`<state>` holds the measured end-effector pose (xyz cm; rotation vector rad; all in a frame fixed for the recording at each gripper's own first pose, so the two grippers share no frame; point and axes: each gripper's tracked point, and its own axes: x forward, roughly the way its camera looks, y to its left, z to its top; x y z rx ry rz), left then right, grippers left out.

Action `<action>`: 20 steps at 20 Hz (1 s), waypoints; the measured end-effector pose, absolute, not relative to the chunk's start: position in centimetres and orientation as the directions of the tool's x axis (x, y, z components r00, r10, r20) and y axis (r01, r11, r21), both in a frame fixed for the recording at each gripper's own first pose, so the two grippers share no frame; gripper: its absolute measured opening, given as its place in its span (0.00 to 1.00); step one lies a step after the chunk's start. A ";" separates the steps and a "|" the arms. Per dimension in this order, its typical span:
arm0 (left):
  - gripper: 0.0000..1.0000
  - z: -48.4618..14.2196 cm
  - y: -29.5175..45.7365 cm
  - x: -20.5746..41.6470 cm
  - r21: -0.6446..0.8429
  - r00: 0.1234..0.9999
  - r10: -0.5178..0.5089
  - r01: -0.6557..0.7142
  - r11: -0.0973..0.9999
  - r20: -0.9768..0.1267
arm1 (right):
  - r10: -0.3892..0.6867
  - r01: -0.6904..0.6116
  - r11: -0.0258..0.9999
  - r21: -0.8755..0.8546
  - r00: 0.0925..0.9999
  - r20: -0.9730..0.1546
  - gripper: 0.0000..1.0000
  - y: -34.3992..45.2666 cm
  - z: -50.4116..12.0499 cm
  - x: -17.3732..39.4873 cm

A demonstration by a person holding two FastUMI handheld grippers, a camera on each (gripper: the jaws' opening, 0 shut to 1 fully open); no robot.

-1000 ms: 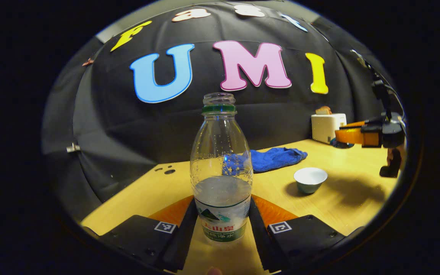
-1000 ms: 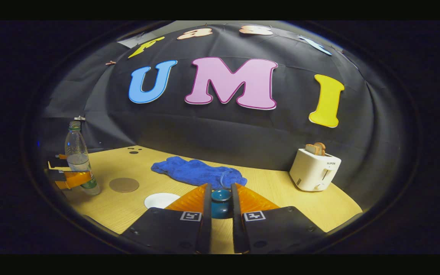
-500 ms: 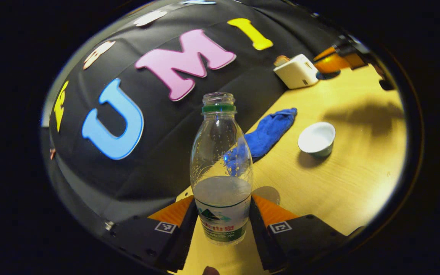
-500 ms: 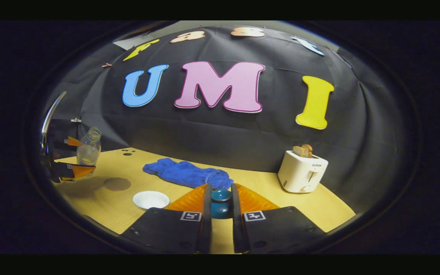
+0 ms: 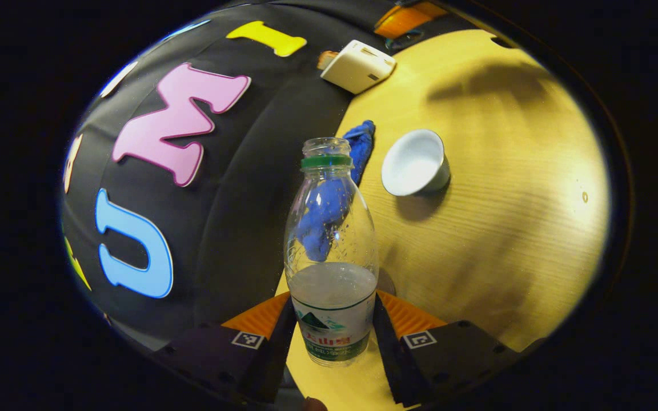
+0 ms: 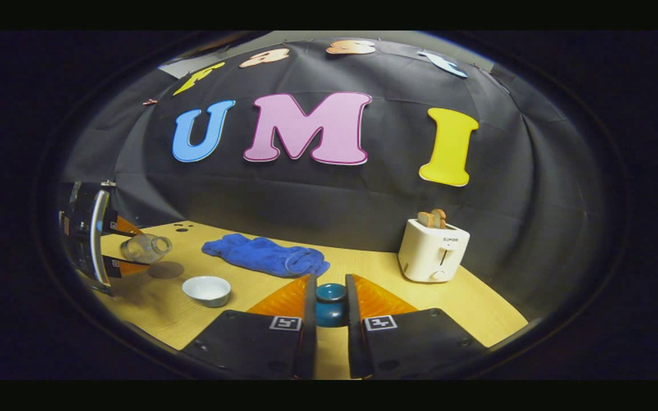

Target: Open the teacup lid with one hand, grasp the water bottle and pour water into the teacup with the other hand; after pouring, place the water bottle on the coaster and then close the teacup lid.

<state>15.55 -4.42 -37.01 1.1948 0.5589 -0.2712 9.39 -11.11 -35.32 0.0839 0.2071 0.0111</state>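
Note:
My left gripper (image 5: 332,328) is shut on a clear, uncapped water bottle (image 5: 330,251) about a third full. It is tipped far over, its mouth pointing toward the open white teacup (image 5: 414,162) on the wooden table. In the right gripper view the same bottle (image 6: 145,248) lies nearly level in the air, left of and above the teacup (image 6: 207,290), over the round brown coaster (image 6: 165,269). No water stream is visible. My right gripper (image 6: 330,305) is shut on the knob of the dark teal teacup lid (image 6: 330,301), held off to the cup's right.
A blue cloth (image 6: 265,257) lies at the back of the table (image 6: 477,311) by the black wall. A white toaster (image 6: 433,251) with bread slices stands at the back right. The blue cloth (image 5: 360,145) and the toaster (image 5: 357,65) also appear in the left gripper view.
The left gripper has rolled steadily, tipping the bottle from upright to nearly level and bringing it closer to the teacup. The right gripper has drifted slightly while still holding the lid.

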 end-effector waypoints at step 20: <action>0.73 -37.5 -5.0 17.8 0.842 0.837 0.170 0.536 -0.064 -0.520 | 0.007 0.016 0.994 0.111 0.979 -0.203 0.30 -13.6 -36.5 7.6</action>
